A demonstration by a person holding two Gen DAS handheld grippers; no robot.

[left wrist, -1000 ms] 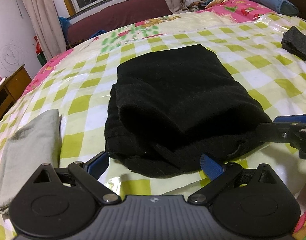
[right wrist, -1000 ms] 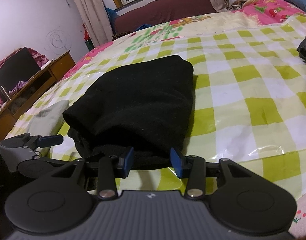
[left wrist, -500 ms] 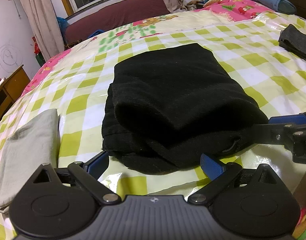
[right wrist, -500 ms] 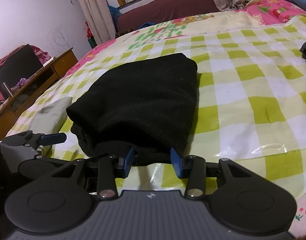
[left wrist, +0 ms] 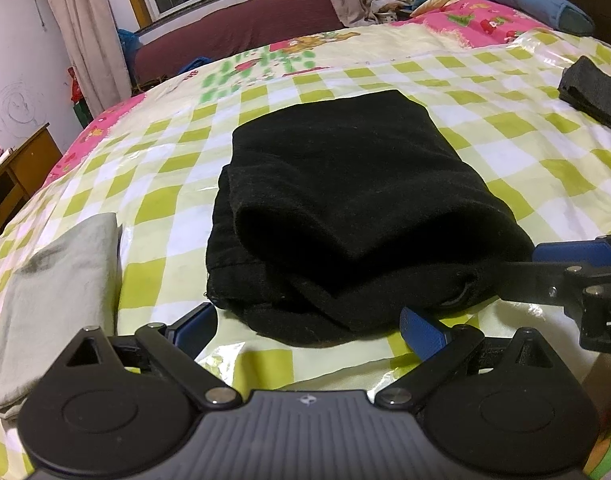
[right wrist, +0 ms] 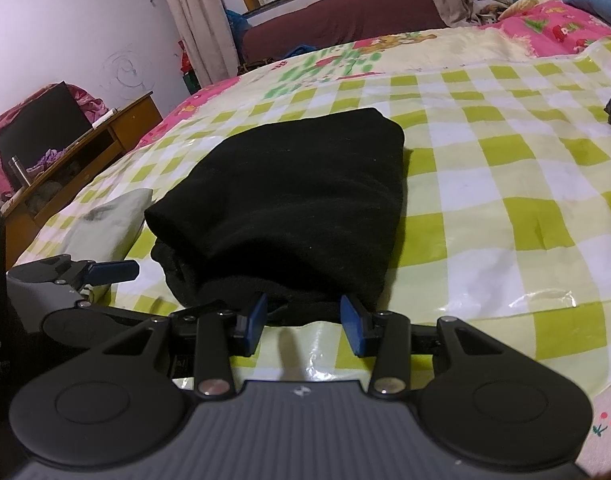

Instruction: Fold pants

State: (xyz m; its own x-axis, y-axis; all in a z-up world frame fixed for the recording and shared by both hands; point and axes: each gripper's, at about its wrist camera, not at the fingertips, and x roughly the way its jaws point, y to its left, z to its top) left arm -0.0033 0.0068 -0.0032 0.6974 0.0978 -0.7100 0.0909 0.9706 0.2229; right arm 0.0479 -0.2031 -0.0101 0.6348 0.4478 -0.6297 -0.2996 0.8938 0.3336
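a folded grey cloth (left wrist: 53,292) lies at the left on the bed (left wrist: 505,152), which is covered by a green-and-white checked sheet under clear plastic. just to its right, near the middle of the bed, sit the black pants (left wrist: 345,208), folded into a thick bundle with the layered edges facing the cameras. the left gripper (left wrist: 309,326) hovers at the bundle's near edge, its jaws spread wide with nothing between them. the right gripper (right wrist: 301,320) is at the bundle's right near corner, its jaws partly open, with the edge of the fabric just at the blue tips; whether they pinch it, i cannot tell. a dark folded garment (left wrist: 593,92) lies well apart at the far right.
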